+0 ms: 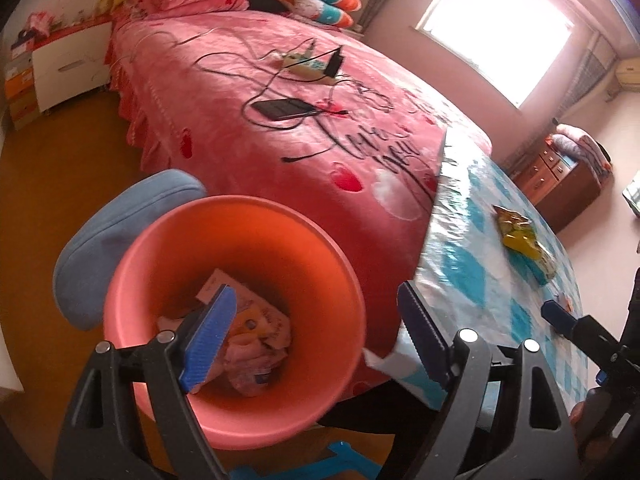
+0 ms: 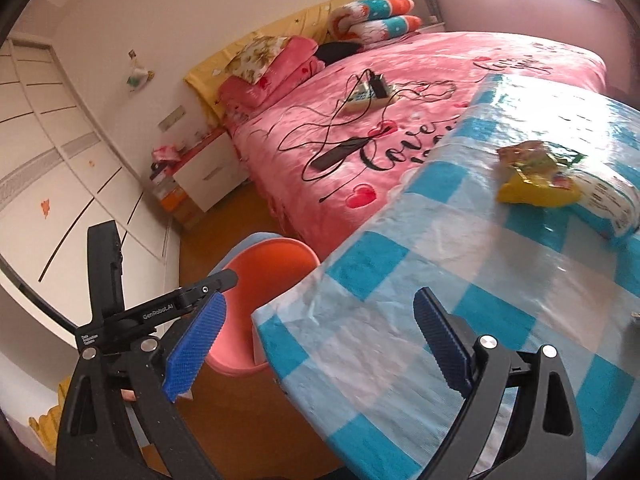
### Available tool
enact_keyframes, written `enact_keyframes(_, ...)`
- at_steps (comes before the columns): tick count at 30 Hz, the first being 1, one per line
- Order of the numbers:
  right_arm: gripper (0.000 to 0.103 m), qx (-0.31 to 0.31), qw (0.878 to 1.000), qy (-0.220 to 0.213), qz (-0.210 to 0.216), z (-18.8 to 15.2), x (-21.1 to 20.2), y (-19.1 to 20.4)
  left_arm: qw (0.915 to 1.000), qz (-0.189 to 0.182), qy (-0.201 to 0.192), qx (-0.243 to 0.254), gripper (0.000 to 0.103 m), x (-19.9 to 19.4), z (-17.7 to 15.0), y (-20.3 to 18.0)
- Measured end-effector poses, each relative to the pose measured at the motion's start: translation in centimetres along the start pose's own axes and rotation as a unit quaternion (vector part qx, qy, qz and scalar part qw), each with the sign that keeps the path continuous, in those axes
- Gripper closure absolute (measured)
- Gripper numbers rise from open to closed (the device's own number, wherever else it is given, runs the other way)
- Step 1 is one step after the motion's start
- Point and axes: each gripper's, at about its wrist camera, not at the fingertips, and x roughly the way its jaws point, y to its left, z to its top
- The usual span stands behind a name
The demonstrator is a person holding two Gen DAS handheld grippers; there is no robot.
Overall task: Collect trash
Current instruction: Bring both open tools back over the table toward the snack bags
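- The left tongs (image 1: 316, 336), black-framed with blue ribbed pads, are held apart with nothing between them, above the round salmon-pink plastic waste bin (image 1: 320, 240).
- Crumpled pale wrappers and paper scraps (image 1: 256, 336) are seen lying at the bottom of that bin.
- The bin is set on the brown floor (image 1: 60, 184), just beside the desk's corner, with a light-blue cushioned seat (image 1: 108, 224) touching its far side.
- The right tongs (image 2: 318, 344), of the same make, are likewise spread wide and empty, held over the near corner of the desk (image 2: 400, 300), which is covered by a glossy blue-and-white checked plastic cloth.
- In the right wrist view the left tongs' black body is seen at the lower left, in front of the bin.
- Farther along the desk, a crumpled yellow snack bag (image 2: 536, 178) is left lying, touching a white and green printed packet (image 2: 608, 200) on its right; both are well apart from either tongs.
- Beyond the desk a bed with a pink heart-printed cover (image 1: 240, 92) is seen, on which a black flat device (image 1: 286, 109), black cables and a white power strip (image 1: 308, 65) are spread.
- Folded pink blankets and a rolled striped quilt (image 2: 376, 14) are piled at the bed's head.
- A white and red bedside cabinet (image 2: 208, 172) is placed beside the bed, and a bright window (image 1: 500, 24) is seen on the far wall.
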Motion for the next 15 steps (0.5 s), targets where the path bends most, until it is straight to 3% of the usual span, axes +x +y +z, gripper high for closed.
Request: enact_keyframes(15, 0.007, 0.002, 0.999, -0.047, -0.028, -0.7, -4.5, -1.6, 0.9982, -0.03, -0.01, 0.051, 0.015, -1.3, -0.6, -6.5)
